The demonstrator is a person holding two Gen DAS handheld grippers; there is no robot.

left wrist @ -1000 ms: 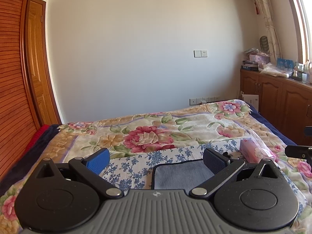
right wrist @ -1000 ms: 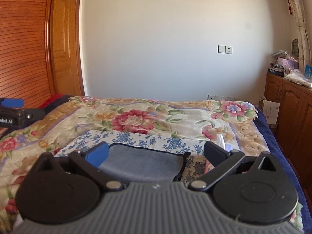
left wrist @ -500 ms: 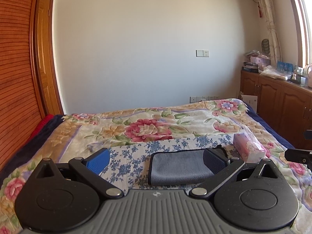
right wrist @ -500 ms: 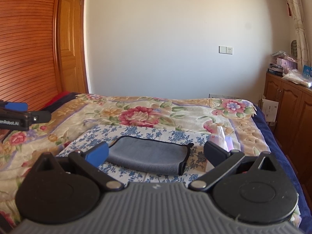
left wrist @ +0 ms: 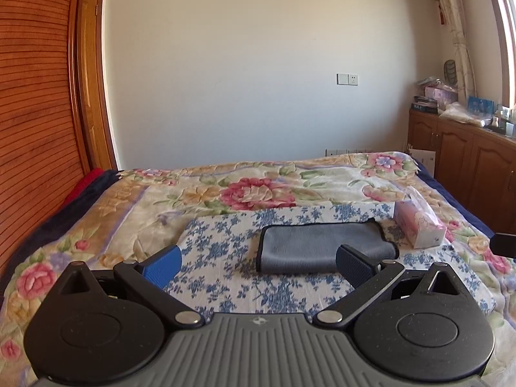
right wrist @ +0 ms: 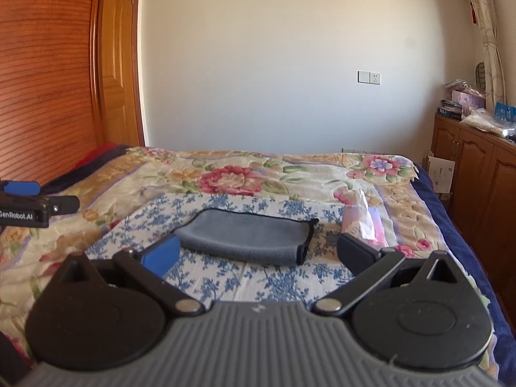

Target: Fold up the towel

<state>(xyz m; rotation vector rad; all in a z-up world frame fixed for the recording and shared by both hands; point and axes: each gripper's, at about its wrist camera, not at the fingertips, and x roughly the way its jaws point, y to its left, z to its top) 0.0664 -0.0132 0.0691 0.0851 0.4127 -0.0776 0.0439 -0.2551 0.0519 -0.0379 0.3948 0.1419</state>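
Note:
A grey towel with a dark hem lies folded into a narrow strip on a blue-flowered white cloth on the bed. It also shows in the right wrist view. My left gripper is open and empty, held above and behind the towel. My right gripper is open and empty, also short of the towel. The left gripper shows from the side at the left edge of the right wrist view.
A pink tissue pack stands just right of the towel, also in the right wrist view. The floral bedspread covers the bed. A wooden wardrobe is on the left, wooden cabinets on the right.
Both grippers have pulled back and up from the towel, both open and empty throughout. The towel lies still and now shows in full.

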